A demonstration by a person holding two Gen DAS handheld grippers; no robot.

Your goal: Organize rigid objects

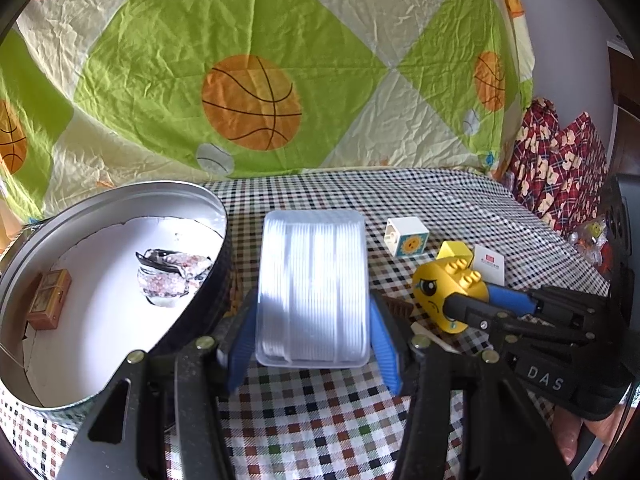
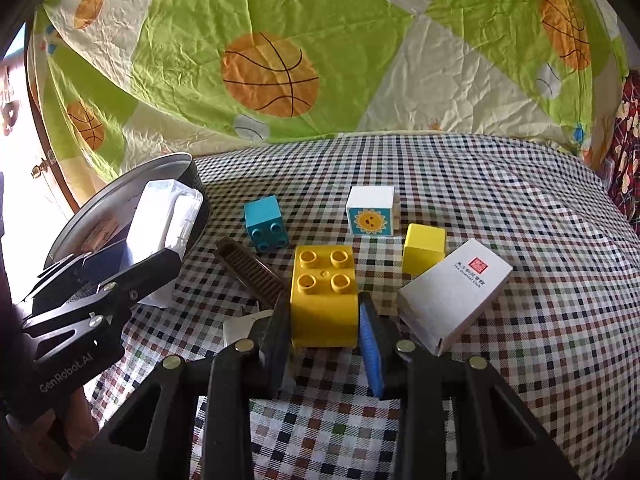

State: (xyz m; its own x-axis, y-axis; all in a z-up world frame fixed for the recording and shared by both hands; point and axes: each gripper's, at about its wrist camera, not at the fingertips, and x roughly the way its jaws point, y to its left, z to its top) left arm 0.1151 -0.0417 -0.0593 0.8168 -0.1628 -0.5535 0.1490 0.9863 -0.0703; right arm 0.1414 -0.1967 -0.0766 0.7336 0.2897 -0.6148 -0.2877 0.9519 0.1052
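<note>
My right gripper [image 2: 324, 322] is clamped on the yellow stud brick [image 2: 323, 294], which sits on the checked cloth [image 2: 500, 200] with its four studs up and its long axis running away from me, rounded end nearest. My left gripper [image 1: 312, 330] grips the clear plastic box [image 1: 313, 286] by its long sides, its length pointing away toward the quilt [image 1: 240, 40]; its far end is beside the round tin [image 1: 120, 208]. Just past the brick lie one brown comb [image 2: 250, 270] angled to the left, one small yellow cube [image 2: 423, 247] and one white card box [image 2: 454, 294] to the right. Farther back stand one blue brick [image 2: 266, 222], lying on its side with four studs facing me, and one white sun cube [image 2: 371, 211].
</note>
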